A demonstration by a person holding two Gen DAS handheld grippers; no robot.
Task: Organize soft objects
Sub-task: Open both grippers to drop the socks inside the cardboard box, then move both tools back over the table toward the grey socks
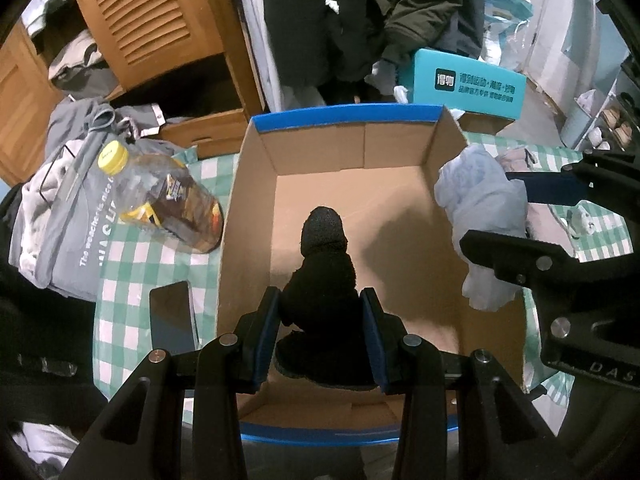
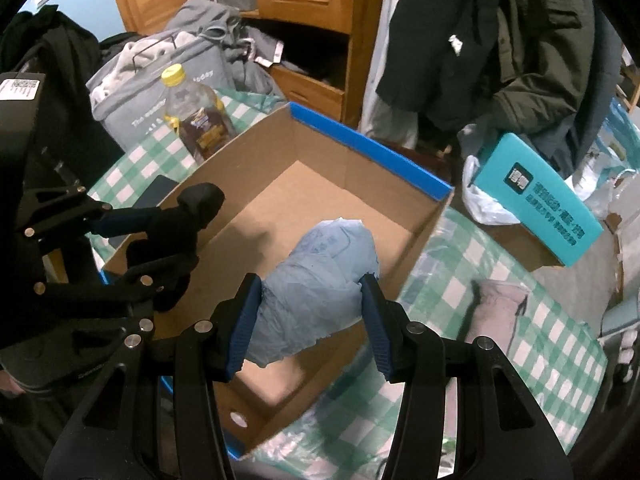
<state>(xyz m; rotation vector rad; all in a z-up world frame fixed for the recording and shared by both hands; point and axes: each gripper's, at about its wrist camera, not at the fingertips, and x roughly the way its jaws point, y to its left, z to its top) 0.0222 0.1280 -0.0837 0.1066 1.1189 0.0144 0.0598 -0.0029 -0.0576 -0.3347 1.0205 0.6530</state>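
"得物" on teal box (image 1: 468, 82)

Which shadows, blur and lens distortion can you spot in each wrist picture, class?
Left wrist view: the black sock throws a soft shadow on the cardboard box floor; the box's straight edges bow. Right wrist view: dark circular vignette at the corners; the checked cloth near the bottom looks smeared.

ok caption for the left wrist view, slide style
Left hand-held gripper holds a black sock over the open cardboard box.
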